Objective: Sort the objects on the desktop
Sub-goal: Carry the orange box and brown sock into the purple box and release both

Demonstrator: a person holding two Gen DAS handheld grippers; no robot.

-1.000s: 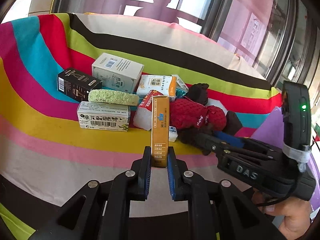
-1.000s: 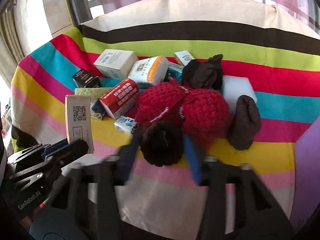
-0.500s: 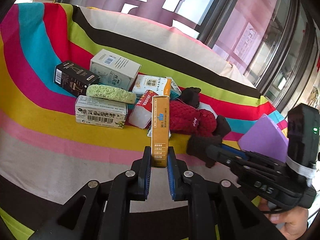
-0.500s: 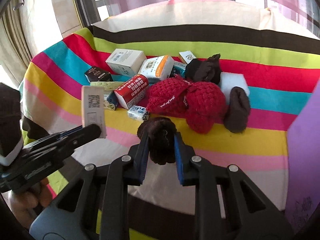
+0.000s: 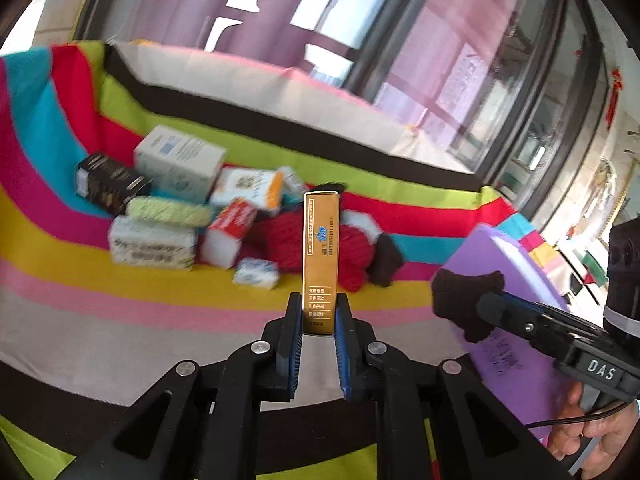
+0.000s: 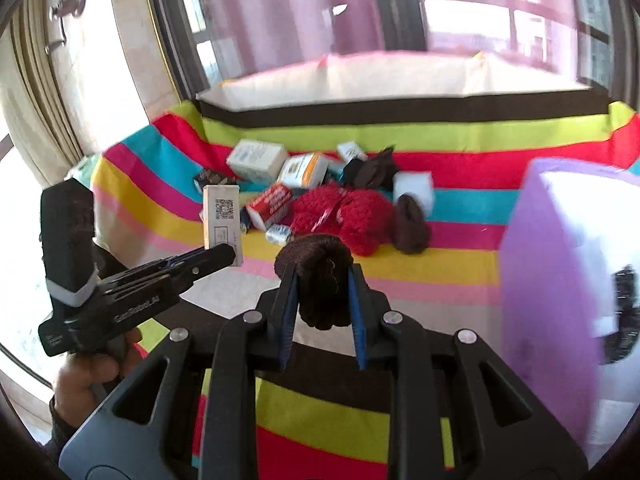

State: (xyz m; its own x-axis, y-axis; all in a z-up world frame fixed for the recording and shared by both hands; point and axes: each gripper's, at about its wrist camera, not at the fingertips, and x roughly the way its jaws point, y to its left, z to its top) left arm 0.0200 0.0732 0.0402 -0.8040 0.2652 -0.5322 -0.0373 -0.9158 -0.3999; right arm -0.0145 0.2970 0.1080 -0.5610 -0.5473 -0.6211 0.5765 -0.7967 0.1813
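- Now we hold a piece in each hand: the left tool (image 5: 318,320) pinches the lower end of the gold box (image 5: 320,256), which stands upright between the blue pads, and the right tool (image 6: 323,296) is pressed onto the brown knitted piece (image 6: 320,280).
- Compared with a second ago, the right tool has finished its grasp: its pads were spread and blurred around the brown piece as it lay on the cloth, and now they squeeze it, lifted clear of the striped bench (image 6: 400,268).
- Both tools have also risen and drawn back from the pile; the remaining boxes and the red knitted item (image 5: 320,248) now sit ahead of and below the left tool, well apart from its tips.
- From the left tool's view, the right tool with its brown load hangs off to the right, in front of the purple box (image 5: 516,360).
- From the right tool's view, that purple box (image 6: 560,280) stands close on the right, its open white inside turned towards us; the left tool shows low on the left with its box held up.
- We judge that picking is done for this pair and carrying has begun; the purple box looks like the probable drop place for the brown piece, while the gold box's destination we cannot tell.
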